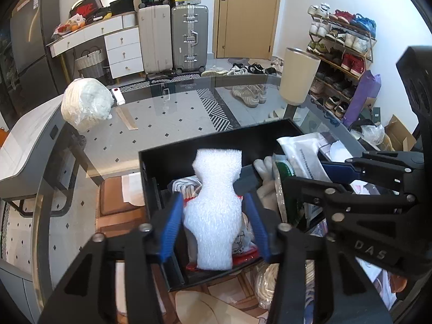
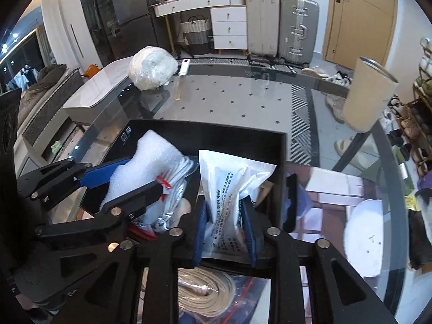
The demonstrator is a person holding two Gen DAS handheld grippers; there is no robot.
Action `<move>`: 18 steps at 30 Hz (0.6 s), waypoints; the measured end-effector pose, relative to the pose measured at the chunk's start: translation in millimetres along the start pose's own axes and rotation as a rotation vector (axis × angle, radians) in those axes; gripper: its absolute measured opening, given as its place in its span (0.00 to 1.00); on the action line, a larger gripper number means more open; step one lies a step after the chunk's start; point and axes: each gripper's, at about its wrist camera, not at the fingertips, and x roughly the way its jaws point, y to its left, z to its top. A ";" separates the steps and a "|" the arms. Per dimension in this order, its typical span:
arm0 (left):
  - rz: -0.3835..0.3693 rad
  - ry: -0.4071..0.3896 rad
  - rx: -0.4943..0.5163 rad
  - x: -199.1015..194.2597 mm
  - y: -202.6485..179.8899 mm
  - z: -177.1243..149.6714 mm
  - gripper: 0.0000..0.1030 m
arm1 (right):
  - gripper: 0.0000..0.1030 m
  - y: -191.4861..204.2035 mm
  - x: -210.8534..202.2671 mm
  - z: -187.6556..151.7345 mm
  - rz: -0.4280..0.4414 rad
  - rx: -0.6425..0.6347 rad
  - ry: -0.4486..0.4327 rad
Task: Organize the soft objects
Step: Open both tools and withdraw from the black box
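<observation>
Straddling white foam piece (image 1: pixel 213 216), left tool (image 1: pixel 216 224) stands part open; blue pads just beside foam, contact unclear. Foam upright in left compartment of black box (image 1: pixel 172 154) on glass counter (image 1: pixel 162 124), over red-trimmed packets. Right: right tool (image 2: pixel 226 226) narrow, pads flanking white printed pouch (image 2: pixel 229 186) in right compartment; grip uncertain.

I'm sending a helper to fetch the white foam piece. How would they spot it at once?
On the glass table stands a black box; the foam piece sits upright in its left side, between the left gripper fingers. Unlike neighbouring printed packets, it is plain, bubbly white with notched sides.
</observation>
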 end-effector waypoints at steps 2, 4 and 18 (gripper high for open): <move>-0.008 -0.017 -0.001 -9.2 0.4 1.3 0.55 | 0.32 -3.4 -7.5 -0.3 0.015 0.011 -0.011; -0.008 -0.035 0.009 -17.1 -1.1 1.7 0.55 | 0.36 -5.3 -15.7 -0.8 0.022 0.014 -0.024; -0.100 -0.036 0.093 -66.8 -31.1 -21.7 0.56 | 0.38 -7.5 -73.4 -34.7 0.095 -0.049 -0.034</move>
